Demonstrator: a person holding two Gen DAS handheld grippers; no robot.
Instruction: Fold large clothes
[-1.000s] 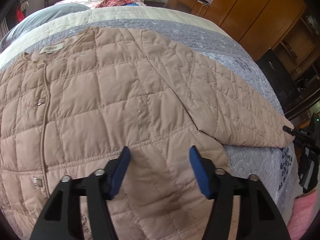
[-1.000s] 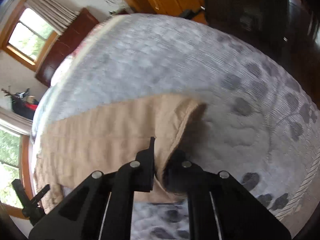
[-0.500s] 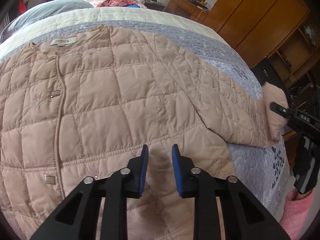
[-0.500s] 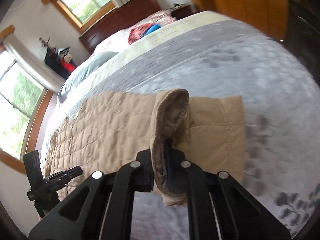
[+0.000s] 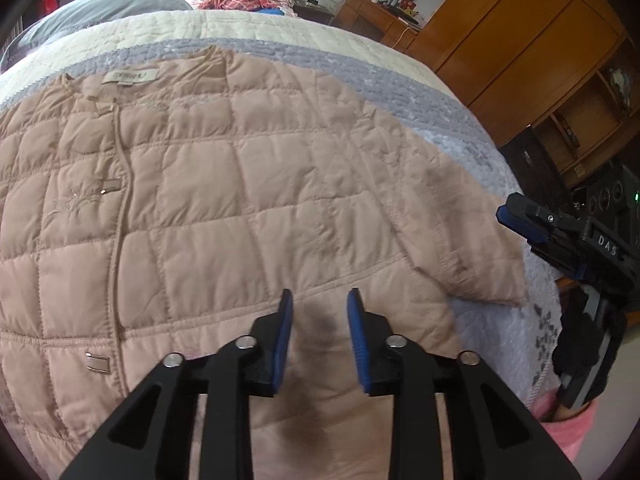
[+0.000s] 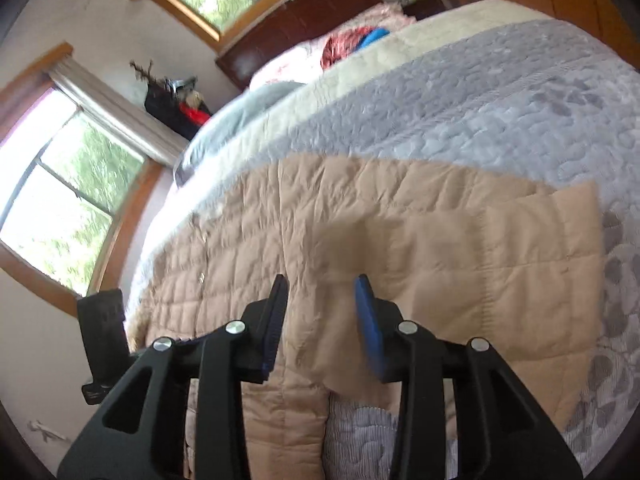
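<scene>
Right now my left gripper (image 5: 320, 312) hangs just over the lower hem area of the quilted jacket (image 5: 248, 200), its blue pads (image 5: 283, 336) parted and nothing between them; its jaws have just been opening a little. A dark shadow sits on the fabric under the gap. My right gripper (image 6: 320, 300) has just been opening too: its jaws stand apart above the jacket's sleeve (image 6: 520, 260), and I see no cloth pinched in them. From my left wrist camera that right gripper shows at the right edge, just off the sleeve's cuff, with a pink sleeve (image 5: 568, 428) of my own arm below it.

The jacket lies spread flat, front up, across the bedspread (image 5: 400, 84), collar pointing away from me. Its neck label (image 5: 130, 77) sits at the far edge, and a closed front seam with small metal tabs (image 5: 98, 362) runs down the left part. The sleeve lies flat on the grey bedspread, angled out toward the bed's right side.

Farther off I see pillows (image 5: 116, 2) and a red bundle (image 5: 236, 0) near the dark headboard (image 6: 304, 16), wooden cabinets (image 5: 520, 32) to the right, and two windows (image 6: 68, 208) from the right wrist camera.
</scene>
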